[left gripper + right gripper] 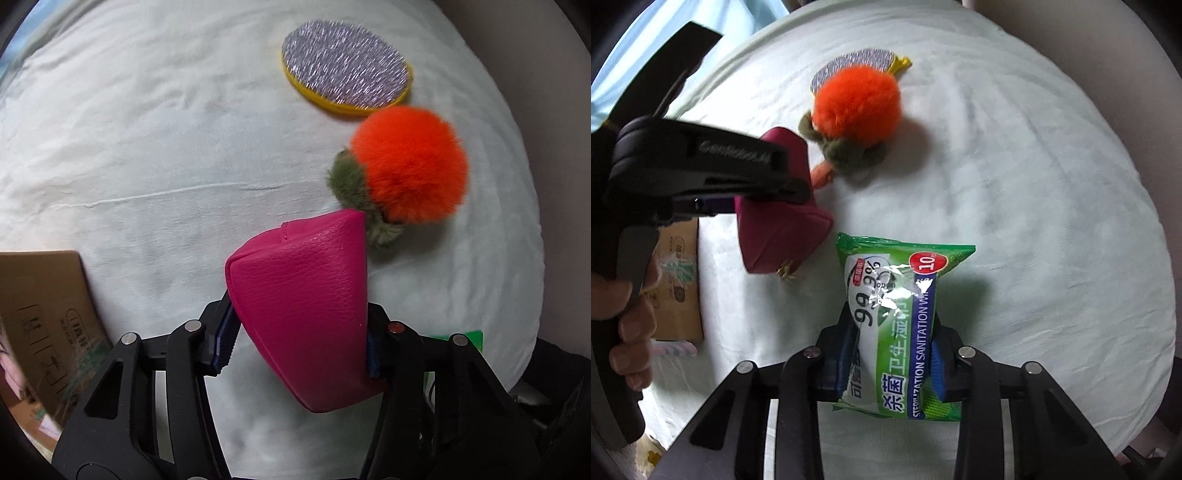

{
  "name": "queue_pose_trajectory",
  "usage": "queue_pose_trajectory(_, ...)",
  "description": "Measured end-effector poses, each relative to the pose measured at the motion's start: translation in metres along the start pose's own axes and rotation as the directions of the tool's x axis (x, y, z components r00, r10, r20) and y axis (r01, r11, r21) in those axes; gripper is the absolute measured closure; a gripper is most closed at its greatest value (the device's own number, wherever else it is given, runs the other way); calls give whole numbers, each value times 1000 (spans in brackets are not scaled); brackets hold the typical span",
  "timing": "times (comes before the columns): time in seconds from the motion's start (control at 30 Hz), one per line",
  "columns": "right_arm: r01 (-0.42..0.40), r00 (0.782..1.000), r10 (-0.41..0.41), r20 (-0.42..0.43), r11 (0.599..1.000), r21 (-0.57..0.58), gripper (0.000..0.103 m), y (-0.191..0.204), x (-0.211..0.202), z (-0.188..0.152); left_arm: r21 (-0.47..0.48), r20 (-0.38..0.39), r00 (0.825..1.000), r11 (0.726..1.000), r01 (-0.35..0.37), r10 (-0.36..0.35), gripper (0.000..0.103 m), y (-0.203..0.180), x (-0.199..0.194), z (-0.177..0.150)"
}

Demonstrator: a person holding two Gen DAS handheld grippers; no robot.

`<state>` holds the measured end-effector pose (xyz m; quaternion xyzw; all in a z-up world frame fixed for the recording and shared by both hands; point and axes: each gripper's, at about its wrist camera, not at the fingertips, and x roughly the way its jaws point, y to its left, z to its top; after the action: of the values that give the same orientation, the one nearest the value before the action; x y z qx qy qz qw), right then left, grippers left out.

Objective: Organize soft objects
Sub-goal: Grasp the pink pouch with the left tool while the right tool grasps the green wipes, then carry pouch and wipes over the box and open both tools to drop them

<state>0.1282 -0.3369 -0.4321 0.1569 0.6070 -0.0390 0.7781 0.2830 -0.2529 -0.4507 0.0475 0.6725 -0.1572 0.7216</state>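
My left gripper [299, 332] is shut on a pink leather pouch [306, 302] and holds it over the white bedding. The pouch also shows in the right wrist view [779, 229], in the left gripper [701, 177]. My right gripper [895, 354] is shut on a green pack of sanitizing wipes [897, 325]. An orange fluffy plush with green fur [402, 173] lies just beyond the pouch, also in the right wrist view [857, 107]. A yellow-rimmed glittery oval sponge [345, 66] lies behind the plush, partly hidden by it in the right wrist view [857, 59].
A cardboard box [44, 317] stands at the bed's left edge, also in the right wrist view [676, 288]. The white bedding [147, 147] stretches to the left and far side. The bed's edge drops off at the right [1145, 258].
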Motion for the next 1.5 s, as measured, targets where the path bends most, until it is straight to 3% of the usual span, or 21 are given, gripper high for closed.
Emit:
queue_pose_trajectory(0.2, 10, 998, -11, 68, 1000, 3, 72, 1, -37, 7, 16, 57, 998, 1000, 13, -14, 54, 0, -50, -8)
queue_pose_trajectory(0.43, 0, 984, 0, 180, 1000, 3, 72, 28, -113, -9, 26, 165, 986, 999, 34, -38, 54, 3, -135, -51)
queue_pose_trajectory(0.77, -30, 945, 59, 321, 995, -94, 72, 96, -235, -13, 39, 354, 934, 999, 36, -47, 54, 46, -278, -123)
queue_pose_trajectory(0.93, -62, 929, 114, 351, 986, -157, 72, 140, -270, -17, 0, 414, 910, 999, 33, -30, 54, 78, -319, -150)
queue_pose_trajectory(1.17, -106, 915, 193, 356, 963, -250, 72, 212, -279, -14, -107, 448, 894, 994, 19, 31, 54, 160, -351, -184)
queue_pose_trajectory(1.5, -158, 929, 247, 275, 938, -308, 72, 306, -224, -13, -219, 400, 911, 976, -8, 98, 54, 280, -337, -208)
